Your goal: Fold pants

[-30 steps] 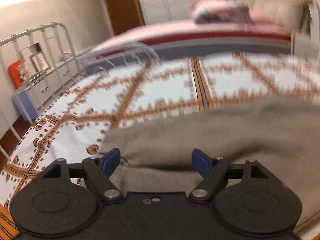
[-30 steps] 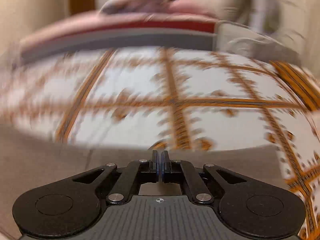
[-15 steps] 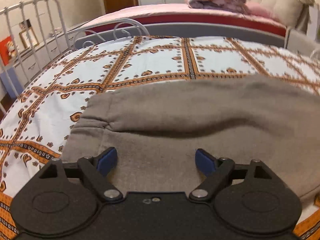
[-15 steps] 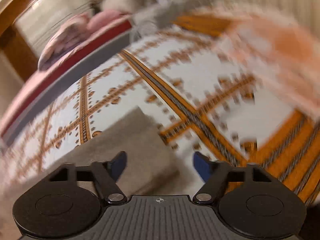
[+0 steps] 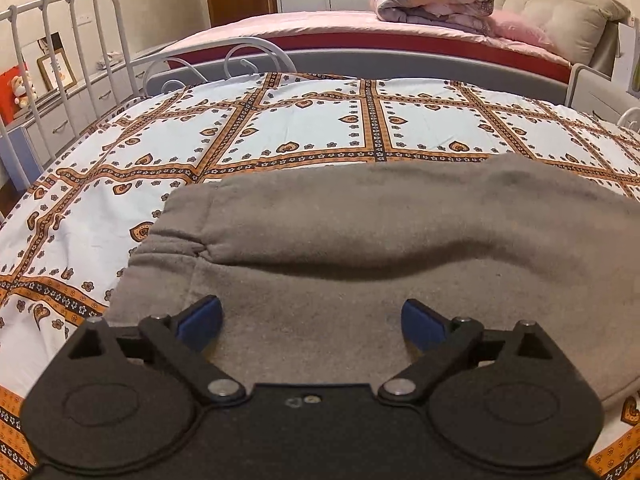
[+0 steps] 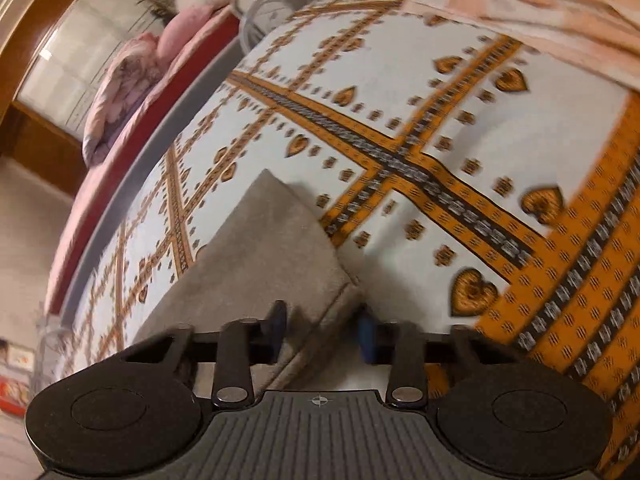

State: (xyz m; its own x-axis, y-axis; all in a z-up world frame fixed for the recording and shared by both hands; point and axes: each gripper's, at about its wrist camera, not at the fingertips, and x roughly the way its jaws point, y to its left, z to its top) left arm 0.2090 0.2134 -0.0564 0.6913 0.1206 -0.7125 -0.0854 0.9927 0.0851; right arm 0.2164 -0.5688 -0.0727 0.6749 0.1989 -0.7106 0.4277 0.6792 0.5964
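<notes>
One pair of grey pants (image 5: pixel 360 240), two beds, one patterned sheet (image 5: pixel 280 128), one rolled quilt (image 5: pixel 432 0), two grippers, one framed picture (image 5: pixel 56 68).

my left claw (image 5: pixel 312 326) has just spread wider over the grey pants (image 5: pixel 400 240). my right claw (image 6: pixel 323 334) rolled over, swung to the pants' end, and has just been closing around its edge.

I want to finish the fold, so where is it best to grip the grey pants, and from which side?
Probably the free corner of the grey pants: it lies flat on the patterned bedsheet with sheet exposed on two sides. The right claw already straddles that edge, so come from the open side there.
</notes>
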